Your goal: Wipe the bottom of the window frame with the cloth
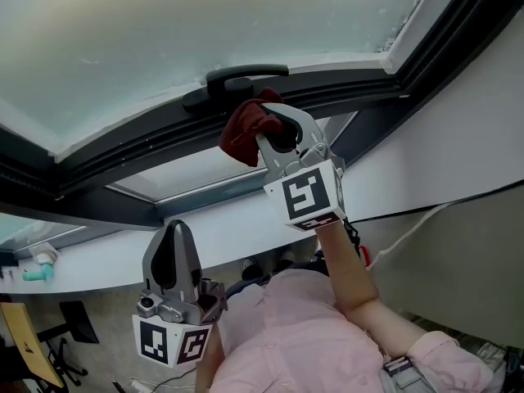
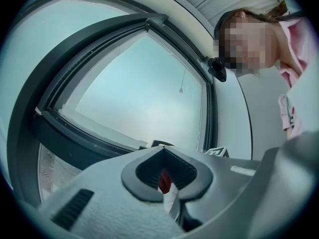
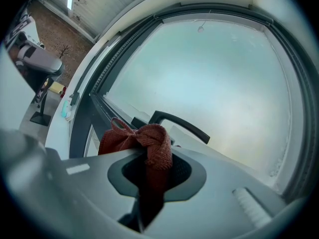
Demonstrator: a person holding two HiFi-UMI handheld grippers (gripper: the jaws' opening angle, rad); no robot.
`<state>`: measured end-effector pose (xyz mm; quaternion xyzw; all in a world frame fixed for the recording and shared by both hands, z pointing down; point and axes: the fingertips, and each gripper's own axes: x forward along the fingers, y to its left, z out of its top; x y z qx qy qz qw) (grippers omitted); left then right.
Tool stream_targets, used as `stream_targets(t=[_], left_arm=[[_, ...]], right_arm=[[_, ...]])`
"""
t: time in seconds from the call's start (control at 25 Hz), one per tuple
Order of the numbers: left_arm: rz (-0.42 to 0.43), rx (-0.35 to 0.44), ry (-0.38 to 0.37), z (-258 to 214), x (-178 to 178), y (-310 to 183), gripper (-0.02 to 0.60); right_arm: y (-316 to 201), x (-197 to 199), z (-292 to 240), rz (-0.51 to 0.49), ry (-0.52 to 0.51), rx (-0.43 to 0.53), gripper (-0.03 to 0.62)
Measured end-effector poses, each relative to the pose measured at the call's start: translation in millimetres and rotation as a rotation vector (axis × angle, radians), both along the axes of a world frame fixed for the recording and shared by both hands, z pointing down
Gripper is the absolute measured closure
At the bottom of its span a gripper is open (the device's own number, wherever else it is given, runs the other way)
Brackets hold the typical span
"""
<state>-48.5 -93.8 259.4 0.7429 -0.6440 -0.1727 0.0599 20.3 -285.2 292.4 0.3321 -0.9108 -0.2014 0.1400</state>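
Window pane [image 1: 205,31]: frosted, pale, filling the far side of the scene.

Window frame [image 1: 106,150]: dark, with its bottom rail running from the left across to the right corner.

Sill [image 1: 98,260]: a white ledge set on the near side of the frame.

Person's shirt [image 1: 303,342]: pink, seen at the near edge, with a forearm raised to the right gripper.

Right gripper [image 1: 277,131]: lifted to the bottom rail. Its jaws are closed on the cloth, which is pinched between the pads.

Left gripper [image 1: 174,234]: held low and near, at the left, well apart from the frame. Its jaws are pressed together with nothing gripped. A red sliver is seen through the hollow between them.

Window handle [image 1: 237,79]: black and lying level on the bottom rail.

Cloth [image 1: 246,129]: dark red and bunched, sticking out to the left of the right gripper's jaws. It is placed at the bottom rail, just below the handle. Whether it touches the rail cannot be told.

Small teal thing [image 1: 34,274]: lying on the sill at the far left, too small to be told.
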Motion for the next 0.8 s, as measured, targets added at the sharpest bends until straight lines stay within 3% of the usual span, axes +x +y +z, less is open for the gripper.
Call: stream_targets(t=[0.8], left_arm=[[-0.049,-0.005,0.021,1.4,8.9,3.0,0.581]], right_arm=[[-10.5,18.5,-0.4,-0.092,-0.034,-0.089,0.533]])
